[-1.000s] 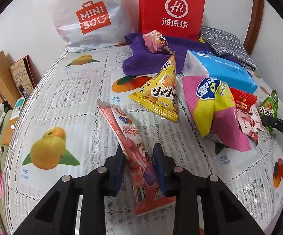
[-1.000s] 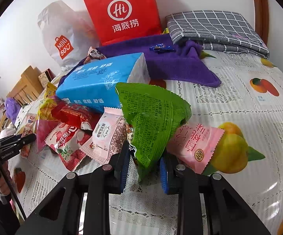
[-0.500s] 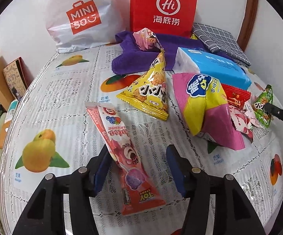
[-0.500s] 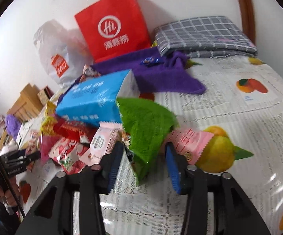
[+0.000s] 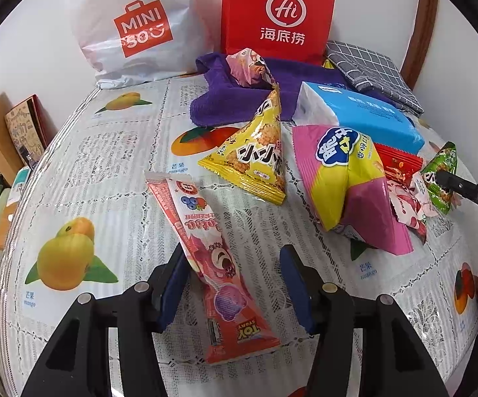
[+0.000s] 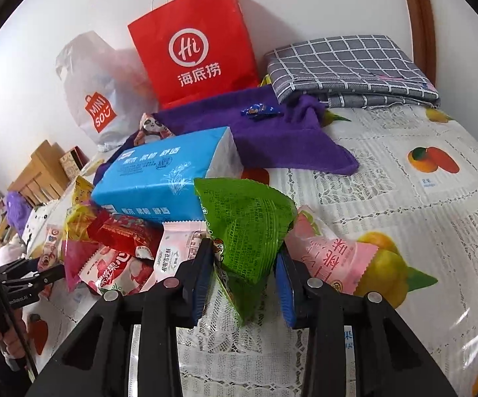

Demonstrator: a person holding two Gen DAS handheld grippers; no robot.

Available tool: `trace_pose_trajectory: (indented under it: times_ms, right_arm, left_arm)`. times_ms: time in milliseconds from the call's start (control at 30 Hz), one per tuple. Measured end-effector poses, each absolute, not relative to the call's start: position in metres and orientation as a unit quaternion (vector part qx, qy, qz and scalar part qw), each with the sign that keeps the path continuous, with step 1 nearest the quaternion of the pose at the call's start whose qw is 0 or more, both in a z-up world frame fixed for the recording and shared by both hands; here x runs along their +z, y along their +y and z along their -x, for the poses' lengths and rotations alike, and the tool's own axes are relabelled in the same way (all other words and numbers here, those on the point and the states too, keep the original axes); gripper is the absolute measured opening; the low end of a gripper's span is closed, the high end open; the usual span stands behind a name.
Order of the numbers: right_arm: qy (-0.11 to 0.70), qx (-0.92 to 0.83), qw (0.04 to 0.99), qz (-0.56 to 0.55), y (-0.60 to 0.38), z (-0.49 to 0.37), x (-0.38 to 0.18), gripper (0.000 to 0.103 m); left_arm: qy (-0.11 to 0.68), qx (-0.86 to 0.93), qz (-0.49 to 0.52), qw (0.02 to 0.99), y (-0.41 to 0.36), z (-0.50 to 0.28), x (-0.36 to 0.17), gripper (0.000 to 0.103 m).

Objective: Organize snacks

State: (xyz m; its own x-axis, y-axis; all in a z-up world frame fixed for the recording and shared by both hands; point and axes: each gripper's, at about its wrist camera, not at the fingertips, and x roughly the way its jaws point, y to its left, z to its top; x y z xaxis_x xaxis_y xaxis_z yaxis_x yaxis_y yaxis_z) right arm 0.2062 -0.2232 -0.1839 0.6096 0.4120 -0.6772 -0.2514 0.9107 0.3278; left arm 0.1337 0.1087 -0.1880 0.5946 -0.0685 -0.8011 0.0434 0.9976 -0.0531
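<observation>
- Left tool (image 5: 232,284): its jaws stand apart, and the long pink snack stick (image 5: 206,248) lies flat on the worktop (image 5: 113,172) between them. The left pad looks to be touching or just beside the wrapper; the right pad is clear of it.
- Right tool (image 6: 244,276): its jaws also stand apart, with the green triangular snack bag (image 6: 245,225) between them, its lower tip resting on the worktop. We cannot tell whether either pad touches the film.
- We judge the step in hand to be a release of both packets. To do it well, we draw each tool straight back along its fingers, so that no pad drags a wrapper.
- Just beside the green bag lie a pink sachet (image 6: 335,258) and a pale pink packet (image 6: 176,251); we keep the right tool clear of both.
- Further out, the yellow triangular bag (image 5: 255,162) and the pink-and-yellow bag (image 5: 344,178) lean near the blue tissue pack (image 5: 364,115). Both stand puffed and may tip if nudged.
- At the far edge, the purple towel (image 6: 272,139) and the red paper bag (image 6: 196,46) need no attention.
</observation>
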Motion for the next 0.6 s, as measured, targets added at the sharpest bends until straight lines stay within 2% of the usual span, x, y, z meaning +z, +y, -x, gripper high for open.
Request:
trace_pose_trajectory:
  times_ms: [600]
  right_arm:
    - [0.365,0.229,0.895,-0.112,-0.223,-0.190,-0.174,0.029]
  left_arm:
    - [0.448,-0.029,0.021,0.893,0.110,-0.133,-0.188,0.049]
